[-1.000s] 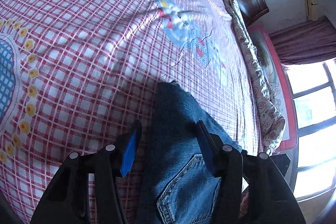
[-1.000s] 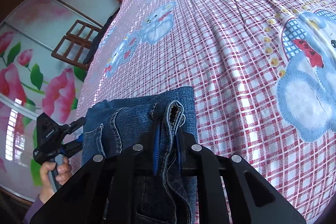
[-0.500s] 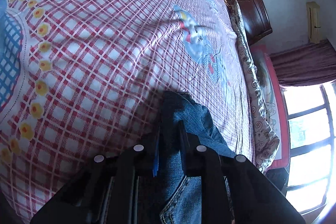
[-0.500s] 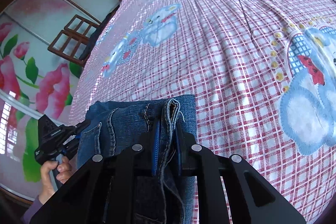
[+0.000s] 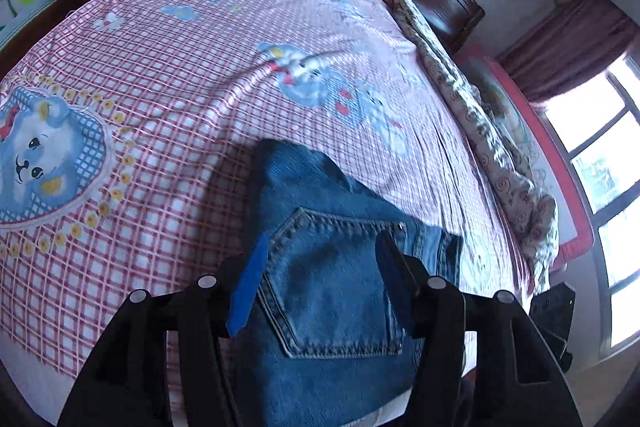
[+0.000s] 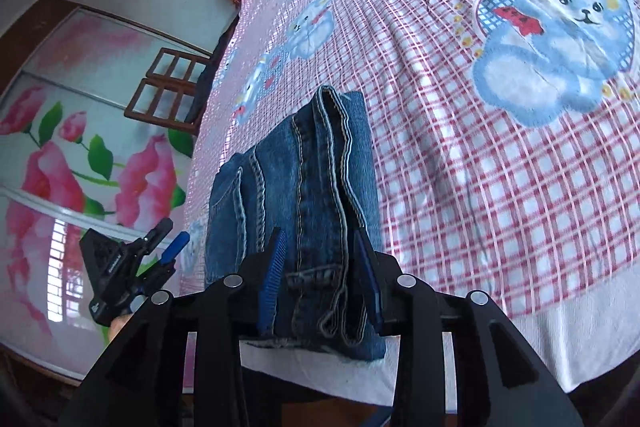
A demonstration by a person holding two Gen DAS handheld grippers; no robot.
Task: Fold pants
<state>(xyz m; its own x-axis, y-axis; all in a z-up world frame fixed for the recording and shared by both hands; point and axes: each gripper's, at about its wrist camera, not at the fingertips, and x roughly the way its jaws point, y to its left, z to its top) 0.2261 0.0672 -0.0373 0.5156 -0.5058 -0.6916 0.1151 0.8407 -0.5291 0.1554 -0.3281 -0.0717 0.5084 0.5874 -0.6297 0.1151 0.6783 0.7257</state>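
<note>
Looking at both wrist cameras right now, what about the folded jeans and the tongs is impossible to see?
- Left wrist view: near edge of the folded blue denim jeans is cut off by the frame and the black tong arms.
- Right wrist view: the layers beneath the top fold are hidden by the denim itself.
- Right wrist view: the left tongs show sideways and small; their gap is unreadable there.

Blue denim jeans (image 5: 320, 267) with tan stitching lay on a red-and-white checked bedsheet (image 5: 160, 75) printed with pale blue bears.

Black left gripper (image 5: 320, 279), right gripper (image 6: 320, 275): blue pads, 4 silver screws each.
</note>
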